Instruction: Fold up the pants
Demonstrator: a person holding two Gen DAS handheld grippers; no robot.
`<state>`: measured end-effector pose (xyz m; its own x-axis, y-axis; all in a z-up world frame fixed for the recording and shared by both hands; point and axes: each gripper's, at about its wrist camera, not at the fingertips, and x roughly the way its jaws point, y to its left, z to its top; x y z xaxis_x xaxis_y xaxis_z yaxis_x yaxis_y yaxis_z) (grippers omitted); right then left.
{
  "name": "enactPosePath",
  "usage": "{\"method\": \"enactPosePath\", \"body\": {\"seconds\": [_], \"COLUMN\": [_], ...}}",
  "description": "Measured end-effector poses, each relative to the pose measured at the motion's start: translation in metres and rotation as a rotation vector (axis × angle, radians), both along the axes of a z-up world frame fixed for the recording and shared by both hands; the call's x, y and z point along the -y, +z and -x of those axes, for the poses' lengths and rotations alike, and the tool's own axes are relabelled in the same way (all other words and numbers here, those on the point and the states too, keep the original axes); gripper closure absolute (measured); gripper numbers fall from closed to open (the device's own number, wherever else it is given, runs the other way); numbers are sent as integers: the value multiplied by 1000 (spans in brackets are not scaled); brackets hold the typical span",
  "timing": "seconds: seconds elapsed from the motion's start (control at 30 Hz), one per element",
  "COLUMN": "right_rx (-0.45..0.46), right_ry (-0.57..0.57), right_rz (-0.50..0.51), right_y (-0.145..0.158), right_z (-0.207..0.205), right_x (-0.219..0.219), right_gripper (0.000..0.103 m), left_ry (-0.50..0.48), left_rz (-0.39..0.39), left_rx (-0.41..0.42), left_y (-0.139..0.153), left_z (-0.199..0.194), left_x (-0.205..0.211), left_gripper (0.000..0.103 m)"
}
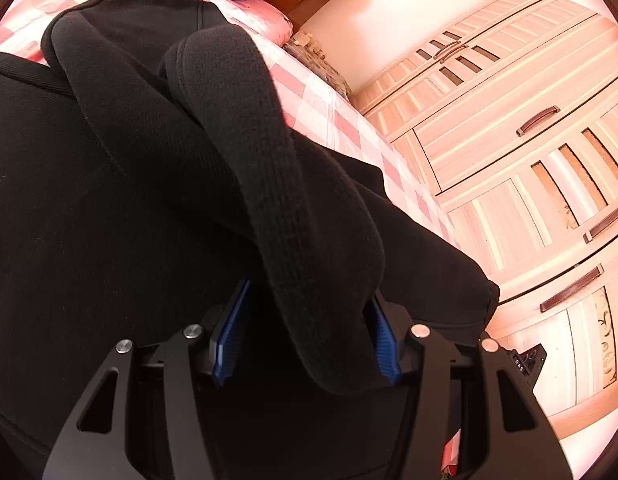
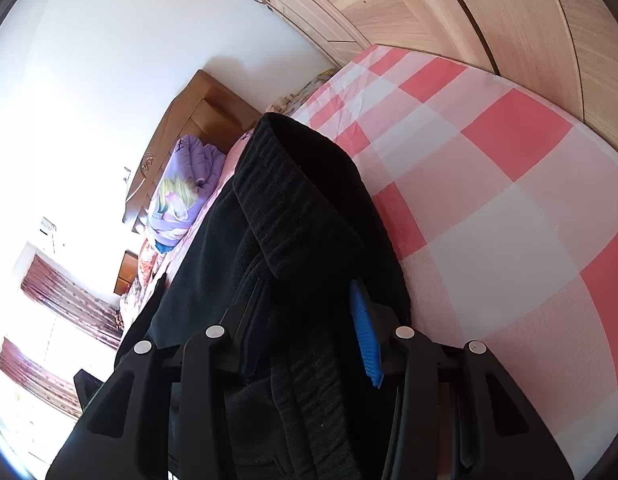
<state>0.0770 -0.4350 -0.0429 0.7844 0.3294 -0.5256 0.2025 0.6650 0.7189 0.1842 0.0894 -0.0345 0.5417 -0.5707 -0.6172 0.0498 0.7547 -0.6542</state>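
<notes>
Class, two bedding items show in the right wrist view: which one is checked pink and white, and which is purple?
The bedsheet, spread flat under the black pants, is checked pink and white. The bundled quilt near the wooden headboard is purple.

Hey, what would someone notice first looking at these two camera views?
Black knit pants fill both views, a ribbed band running between the blue pads of the left claw and the right claw. Beneath them lies a pink-and-white checked bedsheet, with a pale wooden wardrobe beyond.
</notes>
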Motion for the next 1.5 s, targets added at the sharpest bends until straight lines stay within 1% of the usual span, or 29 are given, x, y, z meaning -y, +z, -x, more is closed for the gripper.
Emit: {"method": "enactPosePath", "body": {"seconds": [0.03, 0.07, 0.1, 0.13, 0.17, 0.23, 0.33, 0.37, 0.47, 0.57, 0.63, 0.7, 0.73, 0.77, 0.83, 0.87, 0.93, 0.97, 1.0, 1.03, 1.13, 1.2, 1.23, 1.27, 1.33, 1.37, 1.4, 1.47, 1.5], "right_rx": [-1, 22, 45, 75, 111, 171, 230, 241, 299, 344, 349, 321, 283, 253, 163, 104, 47, 42, 46, 51, 98, 144, 156, 155, 113, 69, 50, 62, 61], "right_ry": [-4, -13, -21, -31, -42, -51, -49, -50, -61, -61, -54, -49, -49, -49, -48, -54, -65, -68, -69, -68, -52, -43, -40, -36, -30, -35, -46, -58, -63], "right_rz": [11, 31, 48, 78, 129, 194, 256, 260, 268, 261, 273, 280, 281, 280, 249, 221, 205, 187, 166, 156, 178, 170, 170, 171, 163, 156, 147, 91, 89], "right_y": [1, 7, 12, 22, 38, 68, 109, 118, 148, 160, 155, 133, 114, 99, 61, 36, 9, 4, 2, 3, 23, 37, 41, 41, 28, 13, 3, -6, -3], "right_z": [-3, -2, -1, 2, 6, 9, 1, -1, 4, 24, 43, 65, 77, 82, 90, 95, 103, 106, 108, 109, 111, 114, 116, 116, 114, 113, 114, 118, 120], "right_x": [0, -1, -3, -7, -12, -21, -26, -26, -25, -25, -27, -29, -28, -27, -24, -20, -17, -15, -13, -12, -19, -22, -24, -25, -26, -24, -22, -14, -13], "right_gripper": [75, 78, 82, 83, 84, 85, 86, 86, 87, 87, 87, 87, 87, 87, 87, 87, 87, 87, 88, 88, 88, 88, 88, 88, 88, 88, 88, 89, 90], "left_ry": [-8, -35, -44, -37, -42, -52, -60, -59, -52, -63, -76, -105, -120, -142, -181, -207, -237, -236, -234, -229, -213, -195, -183, -177, -169, -173, -178, -188, -191], "left_rz": [3, 19, 14, -13, -30, -47, -102, -109, -82, -78, -76, -110, -136, -164, -202, -226, -270, -299, -310, -301, -253, -280, -307, -321, -365, -376, -377, -369, -375], "left_rx": [-4, -18, -25, -11, 18, 76, 180, 202, 245, 290, 302, 310, 306, 289, 245, 205, 128, 101, 87, 82, 84, 146, 189, 210, 224, 213, 194, 126, 112], "left_y": [0, -1, -1, 4, 13, 33, 84, 99, 137, 159, 161, 155, 146, 132, 102, 80, 41, 26, 17, 11, 21, 41, 53, 61, 67, 62, 54, 29, 24], "left_z": [0, -2, -3, -2, 0, 3, 0, -4, -12, 1, 17, 38, 48, 58, 73, 79, 85, 86, 86, 85, 82, 87, 92, 95, 99, 98, 100, 95, 94], "left_x": [1, 5, 7, 9, 12, 14, 18, 17, 9, 4, 3, 4, 6, 7, 13, 19, 28, 31, 31, 29, 20, 17, 18, 20, 22, 23, 21, 22, 22], "left_gripper": [67, 87, 90, 93, 93, 94, 94, 94, 94, 94, 94, 94, 94, 94, 94, 94, 94, 94, 94, 94, 94, 94, 94, 94, 94, 94, 94, 94, 94]}}
